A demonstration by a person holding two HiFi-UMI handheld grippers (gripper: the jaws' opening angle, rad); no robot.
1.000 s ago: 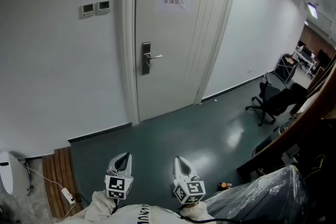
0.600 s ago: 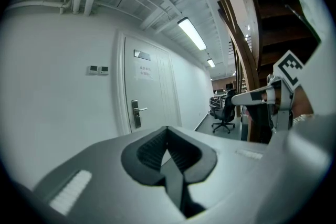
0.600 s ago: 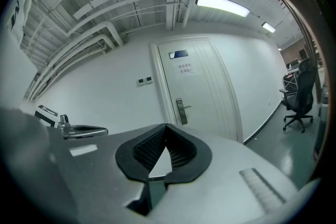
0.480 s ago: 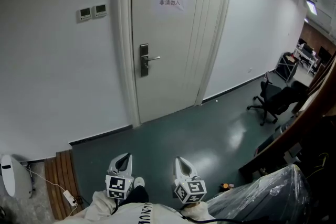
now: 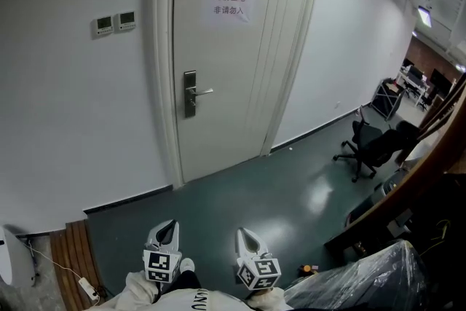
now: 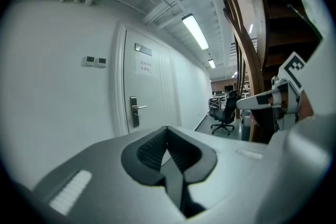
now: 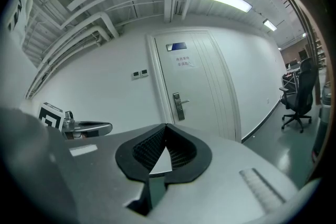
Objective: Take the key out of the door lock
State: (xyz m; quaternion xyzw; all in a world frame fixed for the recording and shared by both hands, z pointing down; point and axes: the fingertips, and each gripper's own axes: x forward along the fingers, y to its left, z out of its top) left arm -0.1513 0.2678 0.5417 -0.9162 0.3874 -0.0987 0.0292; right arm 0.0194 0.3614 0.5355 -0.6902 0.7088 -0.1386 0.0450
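A white door (image 5: 226,69) stands shut across the dark floor, some way ahead of me. On its left edge is a metal lock plate (image 5: 190,93) with a lever handle (image 5: 203,92). At this distance I cannot make out a key. My left gripper (image 5: 169,224) and right gripper (image 5: 242,233) are held low, side by side, both shut and empty, pointing towards the door. The left gripper view shows its jaws (image 6: 167,128) meeting below the lock plate (image 6: 134,112). The right gripper view shows the same, with its jaws (image 7: 165,126) below the lock plate (image 7: 178,106).
Two wall controls (image 5: 114,22) sit left of the door frame. Black office chairs (image 5: 368,146) stand at the right by the wall. A plastic-wrapped bundle (image 5: 364,280) lies at my lower right, with dark wooden furniture (image 5: 429,156) behind it. A power strip (image 5: 86,288) lies at the lower left.
The door has come nearer and looks larger, and its lock has slid left and down in the head view. Both grippers moved forward together and stayed shut.
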